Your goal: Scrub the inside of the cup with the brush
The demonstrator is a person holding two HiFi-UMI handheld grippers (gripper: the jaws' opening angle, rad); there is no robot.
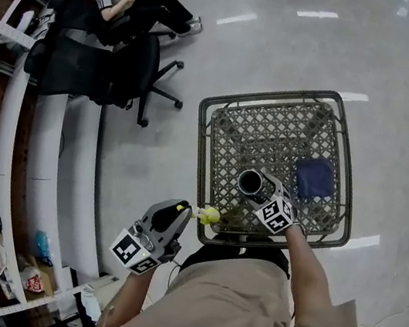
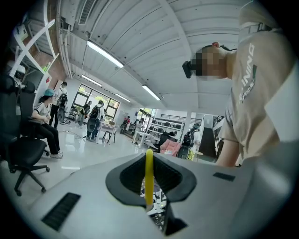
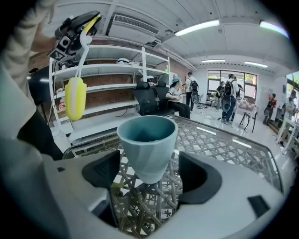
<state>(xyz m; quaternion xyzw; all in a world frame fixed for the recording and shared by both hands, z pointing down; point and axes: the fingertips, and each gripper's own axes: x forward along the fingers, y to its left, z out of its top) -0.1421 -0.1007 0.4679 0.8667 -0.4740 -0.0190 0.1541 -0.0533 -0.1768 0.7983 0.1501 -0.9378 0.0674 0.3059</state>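
1. The lattice-topped counter (image 1: 287, 92) fills the middle of the head view, and only that view shows it whole.
2. My left tongs (image 1: 183, 211) sit just below and left of the counter's lower-left corner. The left gripper view shows them pinching a thin yellow handle.
3. My right tongs (image 1: 261, 190) reach over the counter. The right gripper view shows them spread, with clear gaps on either side of the cup (image 3: 147, 140).
4. A dark blue pad (image 1: 314, 178) lies on the lattice just right of the cup. I see it only from the head view.
5. The pale teal cup stands upright on the lattice between the right tongs.
6. The brush (image 3: 75, 98) hangs with its yellow head down at the upper left of the right gripper view. From above it is only a yellow blob.
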